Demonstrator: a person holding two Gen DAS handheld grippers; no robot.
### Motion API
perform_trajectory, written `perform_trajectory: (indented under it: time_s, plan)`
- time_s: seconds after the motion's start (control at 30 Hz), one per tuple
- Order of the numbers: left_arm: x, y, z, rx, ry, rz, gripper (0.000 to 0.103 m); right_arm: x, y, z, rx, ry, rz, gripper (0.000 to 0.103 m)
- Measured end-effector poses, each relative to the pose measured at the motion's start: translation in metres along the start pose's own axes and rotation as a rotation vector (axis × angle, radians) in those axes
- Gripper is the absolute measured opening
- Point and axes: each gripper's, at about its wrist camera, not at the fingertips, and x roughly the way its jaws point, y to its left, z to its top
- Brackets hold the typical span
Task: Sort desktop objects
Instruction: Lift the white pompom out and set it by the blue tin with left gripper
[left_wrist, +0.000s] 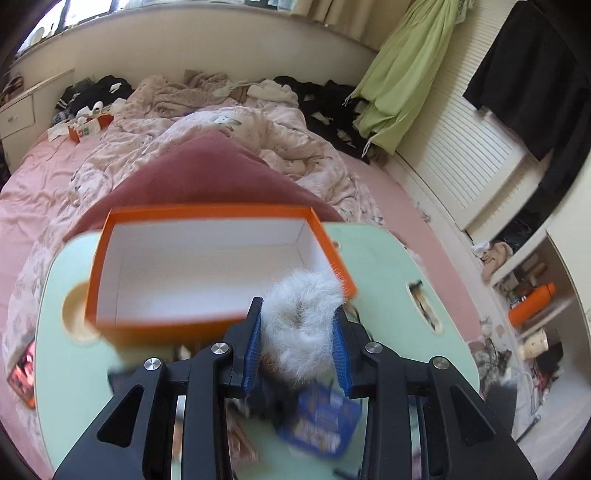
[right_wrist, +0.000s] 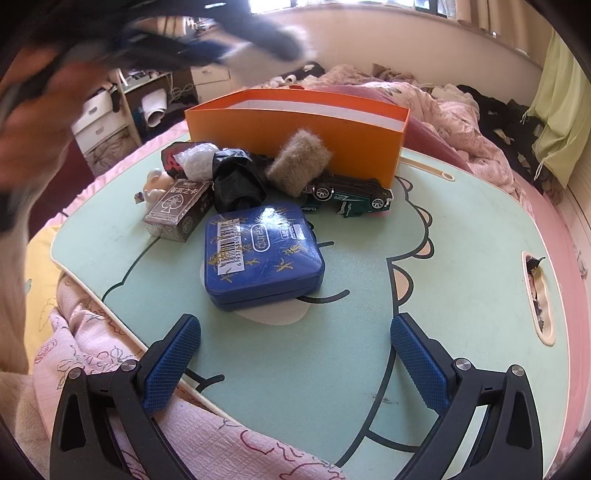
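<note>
- The bed (left_wrist: 48, 177), pink-sheeted with a rumpled quilt, lies beneath and around everything.
- The worktop (right_wrist: 461, 295), a pale green lap table printed with a cartoon figure, stands on the bed.
- The orange box (left_wrist: 110, 236), open-topped and white inside, sits at the far side of the worktop.
- The left gripper (left_wrist: 297, 354) is raised at the box's near right corner, its fingers (left_wrist: 252, 350) pressed in on a white fluffy scrunchie (left_wrist: 303, 317), which they hold above the worktop.
- The right gripper (right_wrist: 295, 362) hangs low over the near edge of the worktop, its fingers (right_wrist: 170, 365) spread wide with nothing between them.
- The blue tin (right_wrist: 262, 251) lies flat mid-worktop, ahead of the right gripper.
- The green toy car (right_wrist: 351, 195), upside down, lies against the box's front wall.
- The brown fluffy scrunchie (right_wrist: 299, 166) leans on the box beside the car.
- The card box (right_wrist: 181, 210) rests just left of the tin.
</note>
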Motion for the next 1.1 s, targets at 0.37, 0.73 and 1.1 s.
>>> perform_trajectory:
  time_s: [0.37,0.73,1.1]
  plan:
    - [0.001,0.018,-0.049,-0.100,-0.061,-0.042,0.050,0.000,0.000,0.000,-0.004,-0.001,0.004,0.102]
    - [-0.047,0.029,-0.097,-0.025,-0.190,0.103,0.077,0.000,-0.001,0.000,-0.008,-0.001,0.006,0.102]
    - [-0.029,0.038,-0.166,0.075,-0.155,0.252,0.081,-0.002,0.000,-0.001,-0.014,-0.001,0.008,0.102]
